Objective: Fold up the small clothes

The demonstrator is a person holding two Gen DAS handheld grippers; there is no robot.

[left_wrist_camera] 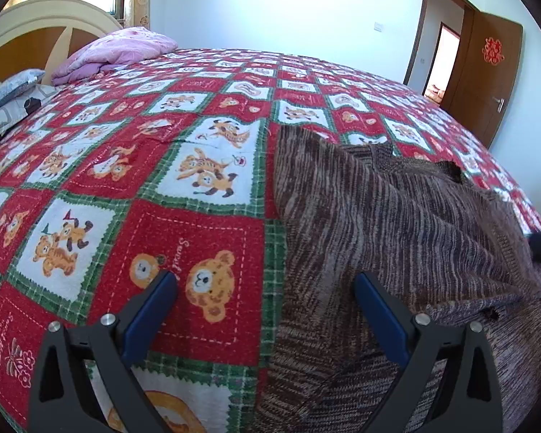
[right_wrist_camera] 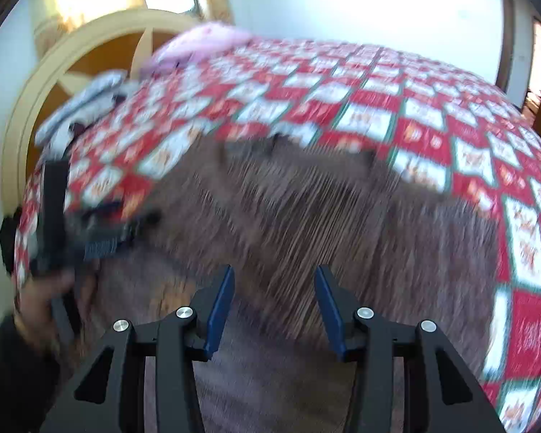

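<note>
A brown striped knitted sweater [left_wrist_camera: 396, 223] lay spread on a bed covered by a red, white and green bear-print blanket [left_wrist_camera: 133, 166], toward the near right part of the bed as the left wrist camera saw it. The left gripper [left_wrist_camera: 265, 285] hovered over the sweater's left edge with its blue-padded tongs wide apart and nothing between them: one finger stood above the blanket, the other above the knit. A fold of the sweater rose in a ridge running toward the far right, and a dark shape showed at the right edge of that view, too cut off to identify. The right wrist view was badly blurred; the right gripper [right_wrist_camera: 274, 288] hung over the middle of the sweater with its tongs apart and holding nothing. At the left of that view the left gripper and the hand holding it appeared as a dark smear. A pink quilt [left_wrist_camera: 115, 50] and a grey pillow [left_wrist_camera: 11, 90] sat at the far left by the cream headboard [left_wrist_camera: 50, 18], and a brown door [left_wrist_camera: 487, 72] stood open at the far right.
</note>
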